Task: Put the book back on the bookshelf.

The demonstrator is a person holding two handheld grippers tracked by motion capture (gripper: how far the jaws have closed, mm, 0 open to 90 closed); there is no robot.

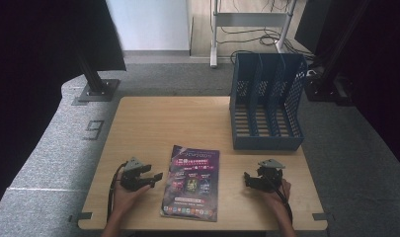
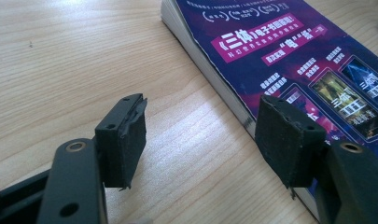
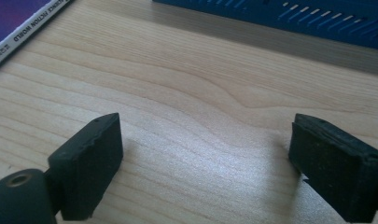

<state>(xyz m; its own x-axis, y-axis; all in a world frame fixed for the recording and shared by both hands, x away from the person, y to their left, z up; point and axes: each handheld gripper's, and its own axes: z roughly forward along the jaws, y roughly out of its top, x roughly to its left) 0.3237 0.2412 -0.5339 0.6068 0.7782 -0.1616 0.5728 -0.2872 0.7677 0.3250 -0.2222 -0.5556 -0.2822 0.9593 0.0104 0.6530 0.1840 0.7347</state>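
My left gripper (image 1: pixel 157 176) wide, empty; glossy purple paperback book (image 1: pixel 192 181) just beyond its jaws, long axis crosswise; right gripper (image 1: pixel 248 178) wide, empty, farther off.

On the table (image 1: pixel 153 118), the book (image 1: pixel 192 181) lies flat just to the right of the left gripper (image 1: pixel 155 177) and to the left of the right gripper (image 1: pixel 248 177), so it sits between the two, with the right one a little farther from it. In the left gripper view the book's edge runs past the tip of one jaw, with bare tabletop between the jaws. The file rack (image 1: pixel 266 98) stands beyond the right gripper, toward the table's far right corner, well apart from the left gripper.
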